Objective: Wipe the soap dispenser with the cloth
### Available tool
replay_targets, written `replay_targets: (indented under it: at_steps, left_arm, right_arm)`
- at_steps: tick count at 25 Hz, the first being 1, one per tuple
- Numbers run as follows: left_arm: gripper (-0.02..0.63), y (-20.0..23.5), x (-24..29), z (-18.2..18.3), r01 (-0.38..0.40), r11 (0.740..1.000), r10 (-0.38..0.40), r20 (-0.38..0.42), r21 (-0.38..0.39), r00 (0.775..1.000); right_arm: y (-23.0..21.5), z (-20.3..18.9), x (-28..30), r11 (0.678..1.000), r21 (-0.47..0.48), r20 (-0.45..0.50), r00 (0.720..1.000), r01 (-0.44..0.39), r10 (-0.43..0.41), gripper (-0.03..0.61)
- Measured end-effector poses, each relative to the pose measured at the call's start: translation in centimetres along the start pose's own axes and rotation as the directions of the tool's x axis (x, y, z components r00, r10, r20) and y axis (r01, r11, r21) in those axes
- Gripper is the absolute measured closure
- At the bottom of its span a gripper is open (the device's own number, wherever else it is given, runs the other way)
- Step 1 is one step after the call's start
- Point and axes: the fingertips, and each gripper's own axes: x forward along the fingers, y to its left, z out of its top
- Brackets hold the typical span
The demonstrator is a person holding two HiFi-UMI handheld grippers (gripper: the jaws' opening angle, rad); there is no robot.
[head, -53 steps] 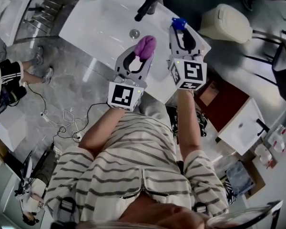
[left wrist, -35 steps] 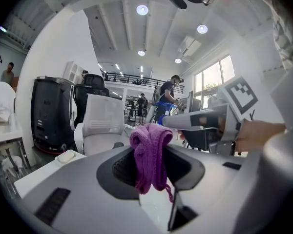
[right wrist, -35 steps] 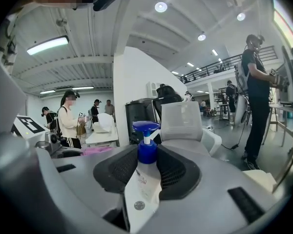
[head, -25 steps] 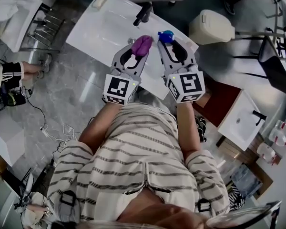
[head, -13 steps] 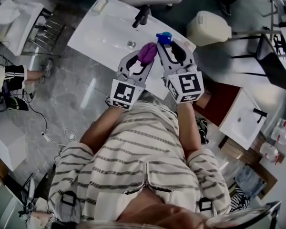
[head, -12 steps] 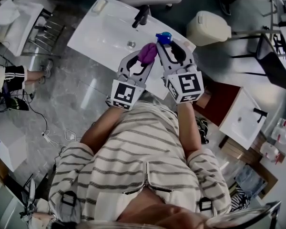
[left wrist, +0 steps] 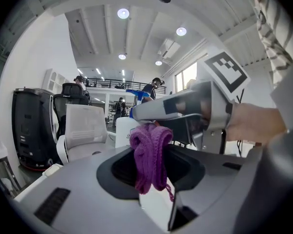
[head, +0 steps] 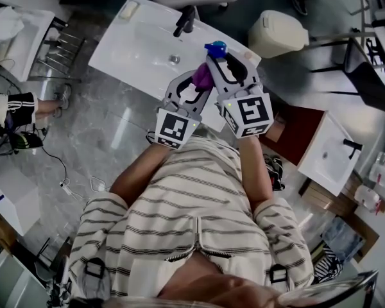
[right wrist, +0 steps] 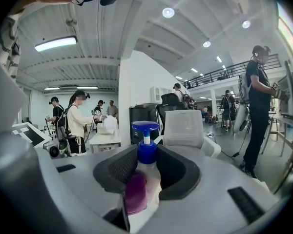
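Since a second ago my left gripper [head: 199, 81] has swung its purple knitted cloth [left wrist: 150, 155] against the soap dispenser [right wrist: 146, 150] | left jaws pinching cloth | right gripper [head: 223, 59] clamping dispenser over sink [head: 138, 40]

White sink [head: 129, 43] with black faucet [head: 184, 22], beige bin [head: 277, 34] nearby

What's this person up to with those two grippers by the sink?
A person is working with two hand-held grippers. The right gripper is clamped on a pale soap dispenser with a blue pump, held up near the white sink. The left gripper grips a purple knitted cloth and has it against the dispenser's side, so wiping looks under way.
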Motion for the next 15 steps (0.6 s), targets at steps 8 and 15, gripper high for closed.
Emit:
replay_targets:
  at_steps: [8,15]
  left_arm:
    - [0.485,-1.3,0.8,-0.8,0.040,0.999,-0.040,-0.021,0.021,0.999]
    - [0.485,-1.9,1.1,-2.0,0.060,0.998,-0.059,-0.048,0.030,0.997]
  right_arm:
    - [-0.3,-0.5,-0.6,1.000,0.029,0.001,1.000,-0.009,0.009,0.446]
    - [-0.3,0.3,-1.5,0.999,0.040,0.019,1.000,-0.011,0.010,0.446]
